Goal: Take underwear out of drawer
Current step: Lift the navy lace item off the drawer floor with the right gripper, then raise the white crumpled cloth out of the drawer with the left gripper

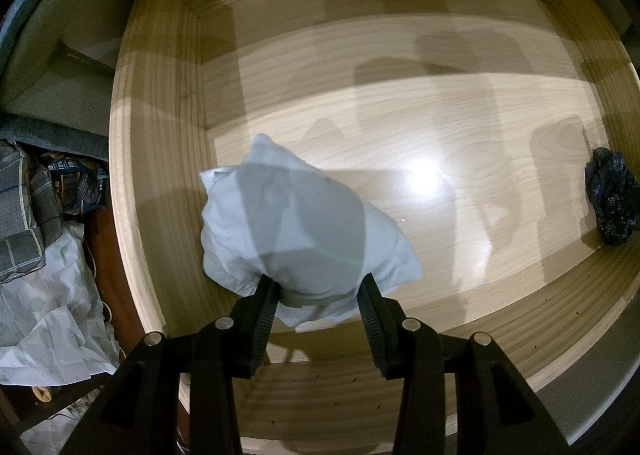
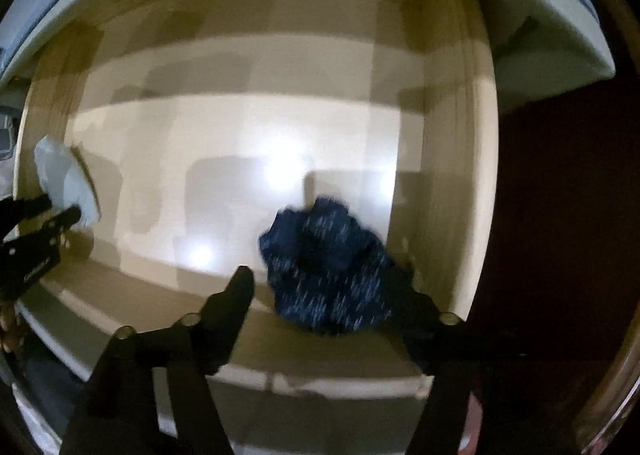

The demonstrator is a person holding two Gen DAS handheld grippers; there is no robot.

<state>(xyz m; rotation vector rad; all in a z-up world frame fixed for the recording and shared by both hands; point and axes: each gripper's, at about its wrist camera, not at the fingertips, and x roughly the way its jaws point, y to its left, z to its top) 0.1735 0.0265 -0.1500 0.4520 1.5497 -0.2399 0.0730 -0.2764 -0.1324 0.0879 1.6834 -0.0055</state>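
The left gripper (image 1: 318,295) points down into the wooden drawer (image 1: 156,159) and clamps a bunched white garment (image 1: 296,223) between its two fingers, the cloth bulging out ahead of the tips near the drawer's left wall. Over on the right, the right gripper (image 2: 320,287) hangs with its jaws spread wide, and the dark blue speckled underwear (image 2: 328,271) lies crumpled between the fingers, close by the right-hand one and clear of the left, no pad pressing on it that I can see. That blue bundle sits on the drawer floor by the right wall, well apart from the white one.
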